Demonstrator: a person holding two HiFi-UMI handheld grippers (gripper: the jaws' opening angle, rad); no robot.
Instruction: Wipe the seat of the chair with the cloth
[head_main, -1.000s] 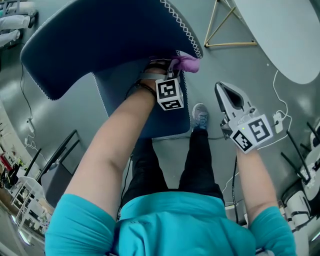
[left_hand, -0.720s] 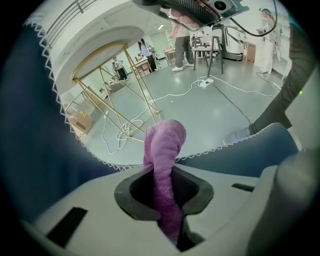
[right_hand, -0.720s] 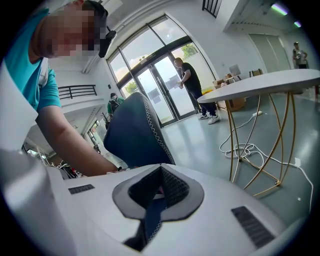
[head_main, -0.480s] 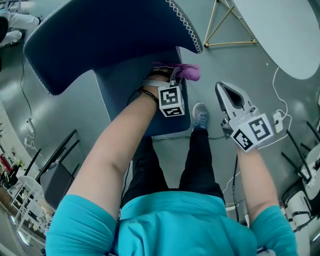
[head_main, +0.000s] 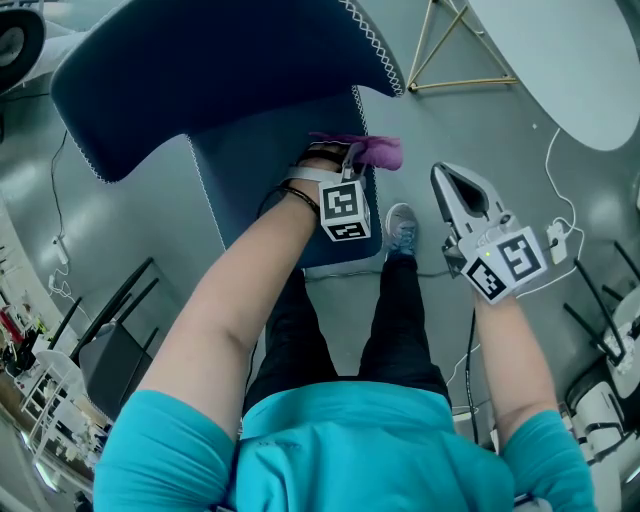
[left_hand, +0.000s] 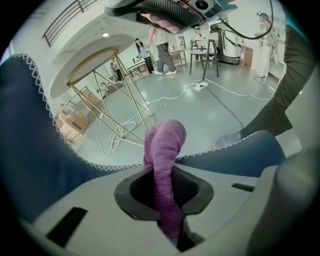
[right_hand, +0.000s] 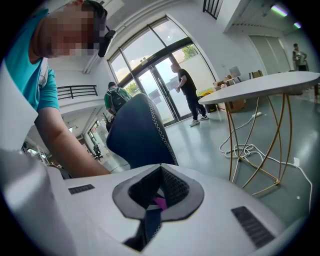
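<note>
Two grippers are in play, and our left gripper (head_main: 352, 158) is clamped tight on the purple cloth (left_hand: 165, 150). The cloth pokes out past the jaw tips, right at the stitched edge of the dark blue chair seat (head_main: 262, 180) on our right side, just below the backrest (head_main: 220, 70). Our right gripper (head_main: 445, 180) hangs over the grey floor (head_main: 420, 130), well apart from the chair, its jaws pressed together with nothing gripped between them.
</note>
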